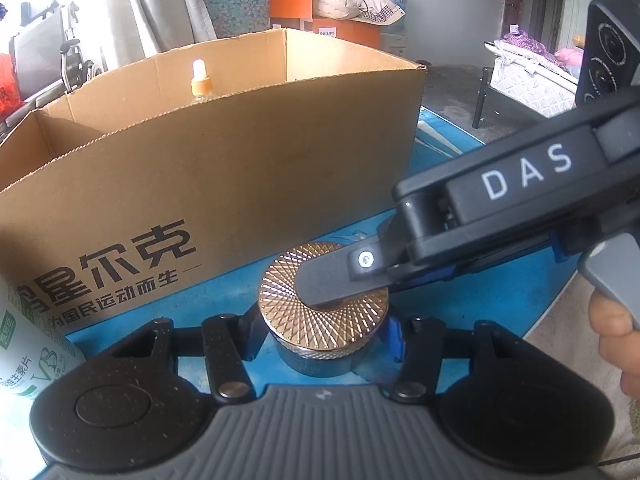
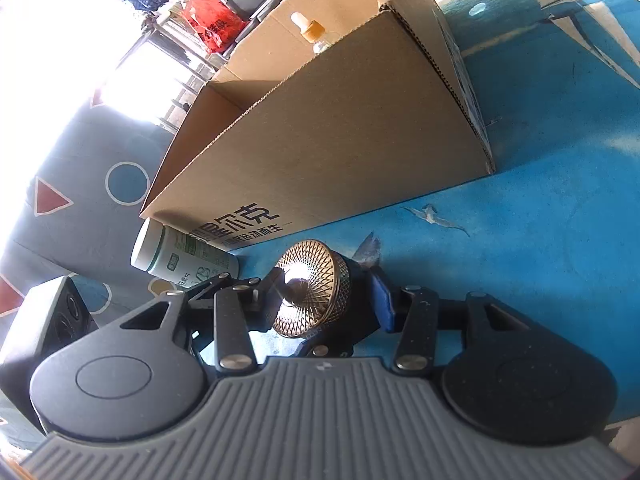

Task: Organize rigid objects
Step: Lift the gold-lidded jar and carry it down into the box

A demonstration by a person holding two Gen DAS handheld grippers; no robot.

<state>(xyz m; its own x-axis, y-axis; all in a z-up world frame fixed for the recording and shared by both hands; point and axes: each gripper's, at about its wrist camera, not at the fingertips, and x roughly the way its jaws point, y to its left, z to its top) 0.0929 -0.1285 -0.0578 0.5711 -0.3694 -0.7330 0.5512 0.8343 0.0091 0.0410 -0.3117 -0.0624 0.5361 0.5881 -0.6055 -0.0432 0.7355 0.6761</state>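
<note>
- A squat round dark jar with a gold patterned metal lid (image 1: 324,312) is found standing on the blue printed table (image 1: 460,300), just in front of the open brown cardboard box (image 1: 224,168).
- The left claw (image 1: 324,340) is seen with its jaws part-closed about the jar's dark base; whether the pads press on it cannot be told from the left wrist view.
- The right claw (image 2: 320,300) is seen straddling the jar, one finger (image 1: 340,284) laid across the lid top and the blue-padded finger (image 2: 382,300) at the jar's far side; it appears clamped on the jar.
- A white-and-green cylindrical plastic bottle (image 2: 180,256) is noted lying on its side against the box's front wall; a dropper bottle with an orange collar (image 1: 200,82) stands inside the box.
- Recommended: the left grip should be squared low on the base and confirmed firm before the right claw is released, the smooth lid being judged liable to slip; the jar should then be lifted clear over the box wall.
</note>
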